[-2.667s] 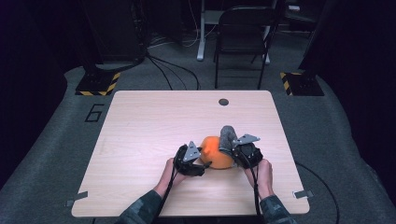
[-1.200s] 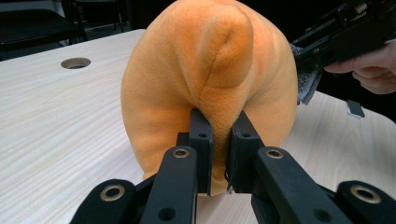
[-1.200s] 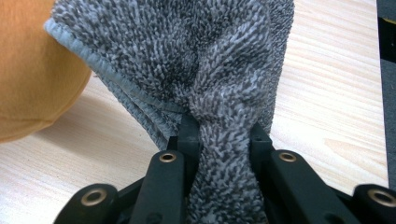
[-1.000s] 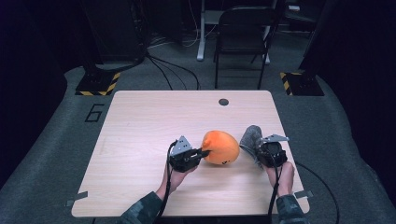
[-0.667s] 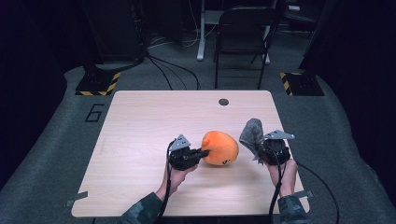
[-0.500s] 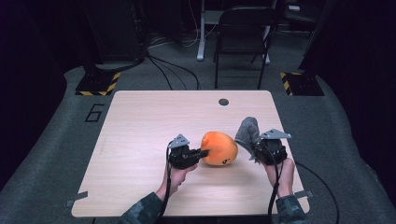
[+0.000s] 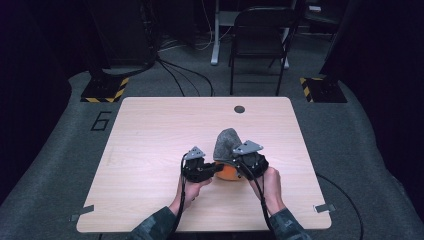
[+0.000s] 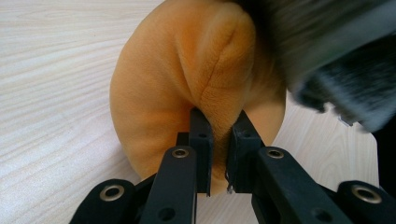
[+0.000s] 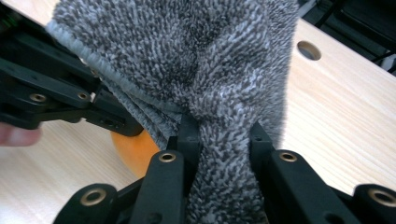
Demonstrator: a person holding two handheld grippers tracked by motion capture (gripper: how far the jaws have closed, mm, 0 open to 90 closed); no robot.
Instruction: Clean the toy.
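Observation:
An orange plush ball (image 8: pixel 187 88) lies on the wooden table (image 7: pixel 150 130), mostly covered in the high view where a sliver of orange plush ball (image 7: pixel 227 172) peeks out. My left gripper (image 8: pixel 218 140) is shut, pinching a fold of the plush; in the high view the left gripper (image 7: pixel 212 171) sits at the ball's left. A grey fuzzy cloth (image 9: pixel 196 60) is bunched in my right gripper (image 9: pixel 219 133), which is shut on it. The grey cloth (image 7: pixel 227 142) now stands over the ball, with the right gripper (image 7: pixel 239 162) just right of it.
A round cable hole (image 7: pixel 239 109) is in the table near its far edge. A dark folding chair (image 7: pixel 260 45) stands beyond the table, with cables on the floor. Bare tabletop stretches to the left and far side.
My right gripper has carried the grey cloth leftward from the table's right side onto the orange ball, covering most of it. The left gripper has kept its hold and place.

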